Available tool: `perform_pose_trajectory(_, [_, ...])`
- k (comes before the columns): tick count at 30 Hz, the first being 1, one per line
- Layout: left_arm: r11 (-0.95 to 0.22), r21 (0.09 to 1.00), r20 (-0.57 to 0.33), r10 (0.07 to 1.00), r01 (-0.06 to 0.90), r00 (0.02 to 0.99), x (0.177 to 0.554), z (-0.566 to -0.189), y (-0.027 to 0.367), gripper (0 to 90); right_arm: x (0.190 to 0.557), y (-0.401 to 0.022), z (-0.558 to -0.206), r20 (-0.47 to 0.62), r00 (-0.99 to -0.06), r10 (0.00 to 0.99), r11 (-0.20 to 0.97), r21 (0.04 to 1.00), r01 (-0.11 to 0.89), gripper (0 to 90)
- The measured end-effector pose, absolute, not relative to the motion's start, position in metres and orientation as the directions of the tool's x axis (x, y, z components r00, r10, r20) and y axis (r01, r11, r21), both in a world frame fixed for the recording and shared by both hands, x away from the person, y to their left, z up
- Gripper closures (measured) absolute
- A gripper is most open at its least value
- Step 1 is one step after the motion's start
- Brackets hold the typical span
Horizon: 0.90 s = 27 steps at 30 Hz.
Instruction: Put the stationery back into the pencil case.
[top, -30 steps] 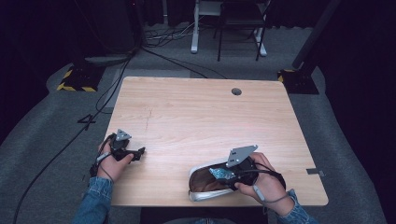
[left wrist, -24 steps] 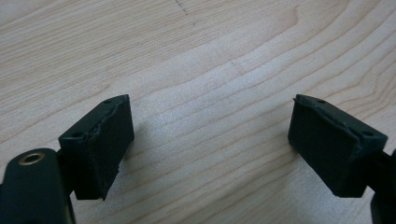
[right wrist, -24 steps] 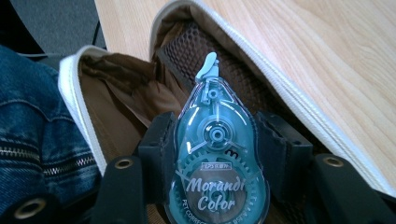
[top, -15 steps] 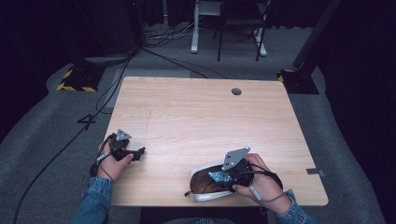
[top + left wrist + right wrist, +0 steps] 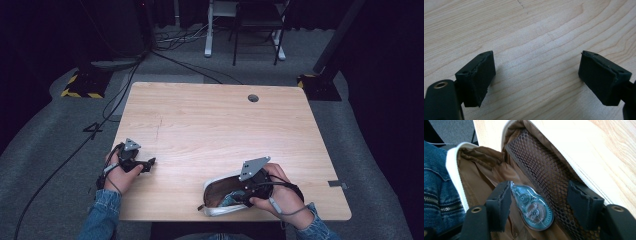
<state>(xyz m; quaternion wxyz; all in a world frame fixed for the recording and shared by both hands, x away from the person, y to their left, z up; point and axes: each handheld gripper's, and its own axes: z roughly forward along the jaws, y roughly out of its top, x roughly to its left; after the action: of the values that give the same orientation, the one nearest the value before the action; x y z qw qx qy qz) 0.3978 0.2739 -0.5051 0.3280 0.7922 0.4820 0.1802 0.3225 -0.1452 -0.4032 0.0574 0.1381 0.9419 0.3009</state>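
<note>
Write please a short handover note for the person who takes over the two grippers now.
Right gripper: jaws have just been opening, now apart inside the open white pencil case with brown lining, astride the teal correction tape dispenser, not pressing it.
Left gripper: open, over bare wooden table.
Done: dispenser lies in the case, near the table's front edge.
Left: probably withdraw the right gripper and close the case.

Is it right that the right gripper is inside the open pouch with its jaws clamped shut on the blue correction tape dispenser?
Not quite. The right gripper is inside the open pouch, but its jaws have just been opening and stand apart. The blue correction tape dispenser lies loose between them, as the right gripper view shows.
</note>
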Motion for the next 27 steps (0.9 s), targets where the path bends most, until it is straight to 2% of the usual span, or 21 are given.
perform_pose_trajectory(21, [-0.321,0.694,-0.03,0.882,0.645,0.471,0.398,-0.505,0.274,14.5,0.324,-0.173,-0.367,-0.048,-0.928,0.369,0.666,0.71,0.228,37.0])
perform_pose_trajectory(27, [-0.32,0.694,-0.031,0.882,0.646,0.47,0.398,-0.505,0.274,14.4,0.334,-0.191,-0.362,-0.038,-0.897,0.441,0.593,0.762,0.26,30.4])
